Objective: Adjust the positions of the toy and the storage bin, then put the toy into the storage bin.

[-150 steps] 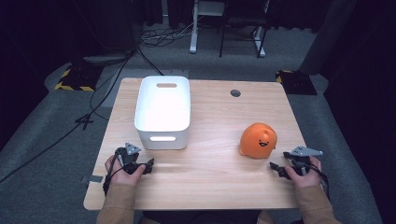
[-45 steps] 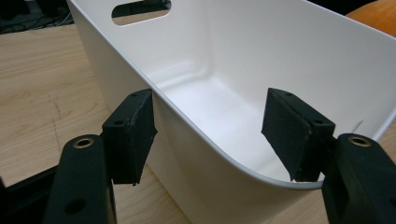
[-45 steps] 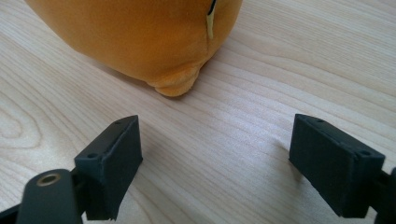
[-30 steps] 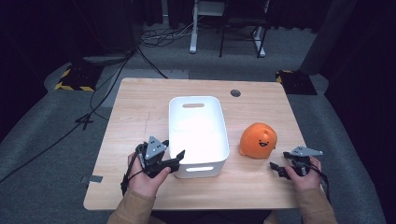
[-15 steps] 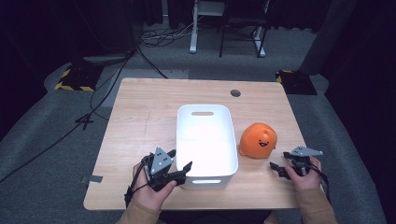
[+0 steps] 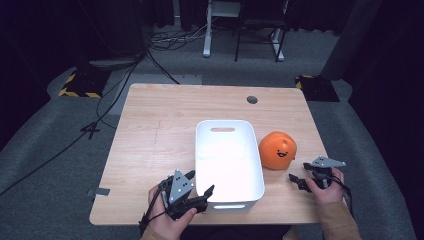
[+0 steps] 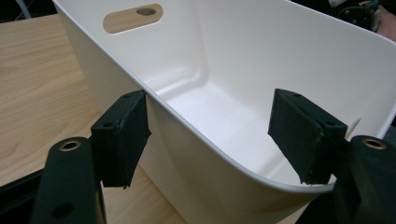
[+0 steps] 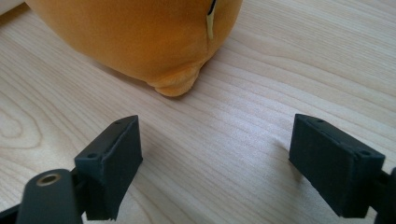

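Bin (image 6: 227, 155) mid-table (image 6: 150, 130); plush (image 6: 277, 150) touching its right side.

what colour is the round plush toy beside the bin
Orange, with a small dark smiling face; the round plush toy shows best in the high view.

Light wooden tabletop (image 6: 165, 125) with a round grommet hole (image 6: 252, 100), standing on grey carpet (image 6: 60, 135). Black cables (image 6: 125, 75) cross the floor; yellow-black hazard tape (image 6: 75, 85) and white furniture legs (image 6: 206, 30) lie behind, in dim light.
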Action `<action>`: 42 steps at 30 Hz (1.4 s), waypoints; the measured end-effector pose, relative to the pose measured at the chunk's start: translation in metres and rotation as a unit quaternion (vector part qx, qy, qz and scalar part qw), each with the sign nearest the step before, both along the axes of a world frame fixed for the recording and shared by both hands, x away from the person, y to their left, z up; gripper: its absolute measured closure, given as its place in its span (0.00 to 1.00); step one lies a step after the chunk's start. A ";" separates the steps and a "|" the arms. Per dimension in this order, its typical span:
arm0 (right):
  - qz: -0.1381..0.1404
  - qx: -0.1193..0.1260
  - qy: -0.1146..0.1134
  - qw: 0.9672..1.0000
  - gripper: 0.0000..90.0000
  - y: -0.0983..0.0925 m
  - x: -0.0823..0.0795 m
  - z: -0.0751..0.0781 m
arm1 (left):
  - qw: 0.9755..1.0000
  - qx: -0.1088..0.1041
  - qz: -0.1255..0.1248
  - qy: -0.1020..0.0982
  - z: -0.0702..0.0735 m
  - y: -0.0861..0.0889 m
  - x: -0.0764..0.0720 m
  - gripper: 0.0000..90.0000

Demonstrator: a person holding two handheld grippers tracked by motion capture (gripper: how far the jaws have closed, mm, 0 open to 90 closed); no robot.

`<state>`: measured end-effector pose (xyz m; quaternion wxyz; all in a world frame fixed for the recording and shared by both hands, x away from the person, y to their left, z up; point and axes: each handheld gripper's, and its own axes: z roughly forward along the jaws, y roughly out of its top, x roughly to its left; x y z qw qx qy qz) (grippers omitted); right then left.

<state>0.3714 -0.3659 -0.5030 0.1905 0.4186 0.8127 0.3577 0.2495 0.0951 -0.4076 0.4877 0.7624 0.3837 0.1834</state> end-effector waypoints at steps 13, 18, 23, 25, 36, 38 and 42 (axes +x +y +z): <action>0.000 0.000 0.000 1.000 0.19 0.000 0.000 0.000 | 1.000 -0.020 -0.010 0.009 0.003 0.011 0.007 0.29; 0.000 0.000 0.000 1.000 0.19 0.000 0.000 0.000 | 1.000 -0.022 -0.004 -0.007 0.017 0.024 0.017 0.28; 0.000 0.000 0.000 1.000 0.19 0.000 0.000 0.000 | 1.000 -0.015 0.021 -0.012 0.020 0.041 0.029 0.27; 0.000 0.000 0.000 1.000 0.19 0.000 0.000 0.000 | 0.999 -0.016 0.027 -0.010 0.020 0.044 0.032 0.27; -0.002 0.002 0.000 1.000 0.19 0.000 0.000 0.000 | 0.998 0.009 0.068 0.003 -0.007 0.076 0.060 0.27; -0.002 0.002 0.001 1.000 0.19 0.000 0.000 0.000 | 0.997 0.017 0.073 0.015 -0.015 0.080 0.065 0.27; 0.004 0.001 -0.002 1.000 0.21 0.000 0.000 0.000 | 0.996 0.035 0.079 0.033 -0.031 0.088 0.076 0.27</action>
